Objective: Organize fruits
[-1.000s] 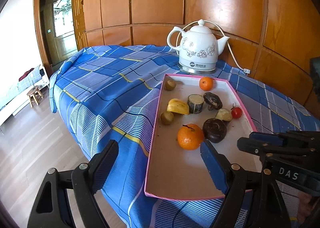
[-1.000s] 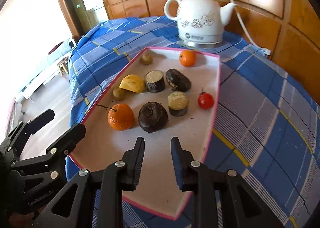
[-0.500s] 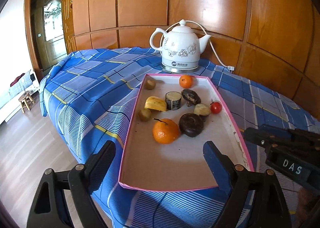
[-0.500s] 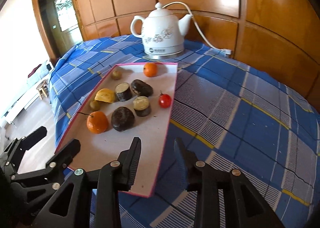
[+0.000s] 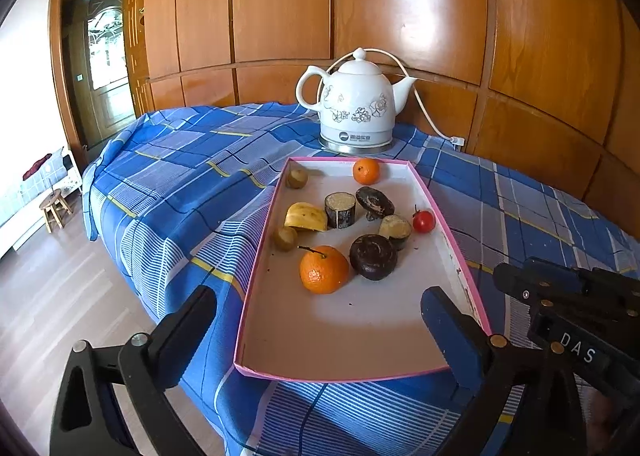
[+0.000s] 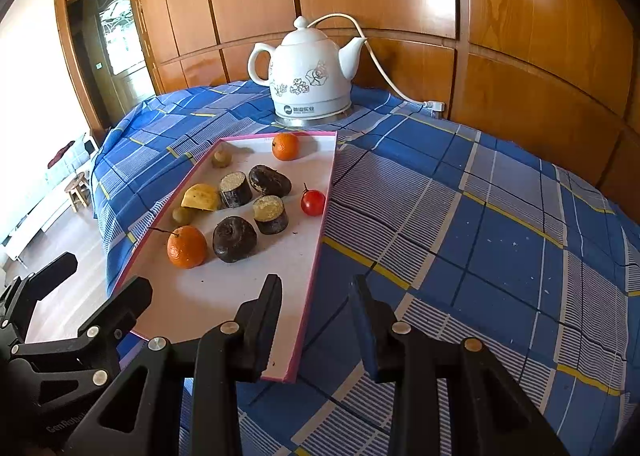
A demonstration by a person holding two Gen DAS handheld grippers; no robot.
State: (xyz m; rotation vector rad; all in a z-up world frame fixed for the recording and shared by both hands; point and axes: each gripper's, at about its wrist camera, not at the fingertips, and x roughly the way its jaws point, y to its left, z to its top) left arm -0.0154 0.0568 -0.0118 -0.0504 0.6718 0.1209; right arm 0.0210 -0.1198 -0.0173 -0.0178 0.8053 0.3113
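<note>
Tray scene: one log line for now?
left tool: jaws just opening, empty, over tray | right tool: slightly open, empty, straddling tray's edge | fruit untouched | kettle behind tray

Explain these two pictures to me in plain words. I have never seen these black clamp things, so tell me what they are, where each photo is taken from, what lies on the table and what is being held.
No robot here: a person carries a two-finger clamp in each hand, each with a wide-angle camera looking along its fingers. One picture looks past the left gripper, whose jaws have just been opening, wide apart and empty. The other looks past the right gripper, slightly open, also empty. On the blue checked cloth sits a pink-edged tray with two oranges, a cherry tomato, a yellow piece and several brown and dark pieces. Behind it stands a white kettle.
</note>
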